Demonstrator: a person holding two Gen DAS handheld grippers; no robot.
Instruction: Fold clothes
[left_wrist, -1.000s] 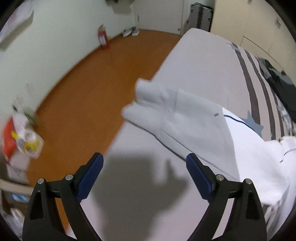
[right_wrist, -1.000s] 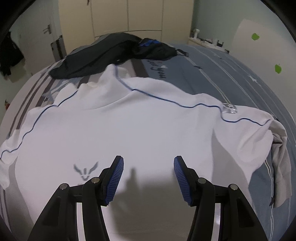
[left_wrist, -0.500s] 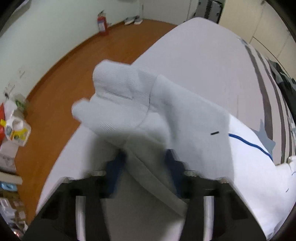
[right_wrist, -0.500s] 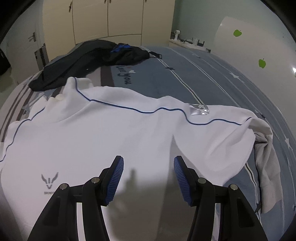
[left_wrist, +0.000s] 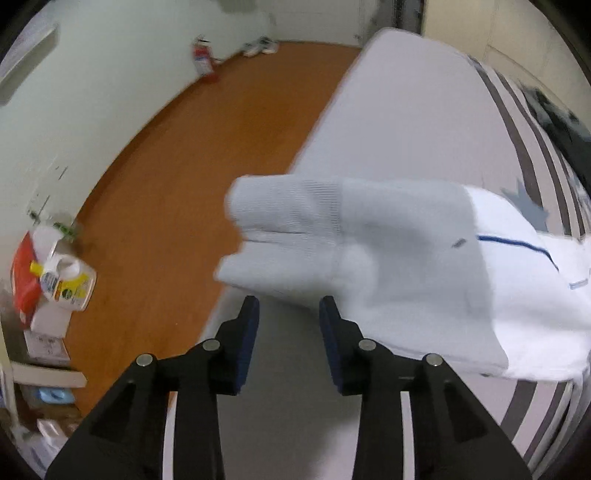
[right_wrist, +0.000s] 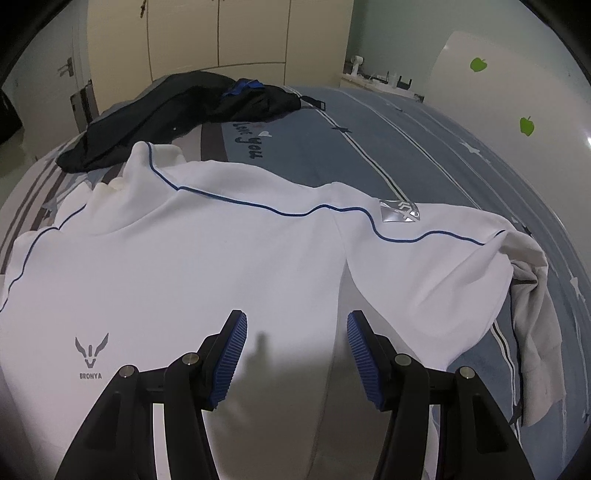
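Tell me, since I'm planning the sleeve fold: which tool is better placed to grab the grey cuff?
Left. The left tool sits open right at the cuff, its tips at the fabric edge. The right tool hovers open over the shirt body.

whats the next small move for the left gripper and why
Probably ease the left gripper forward and shut on the grey ribbed cuff of the white blue-piped sweatshirt: its jaws stand apart just short of the cuff's edge, which overhangs the bed. The right gripper hovers open over the body.
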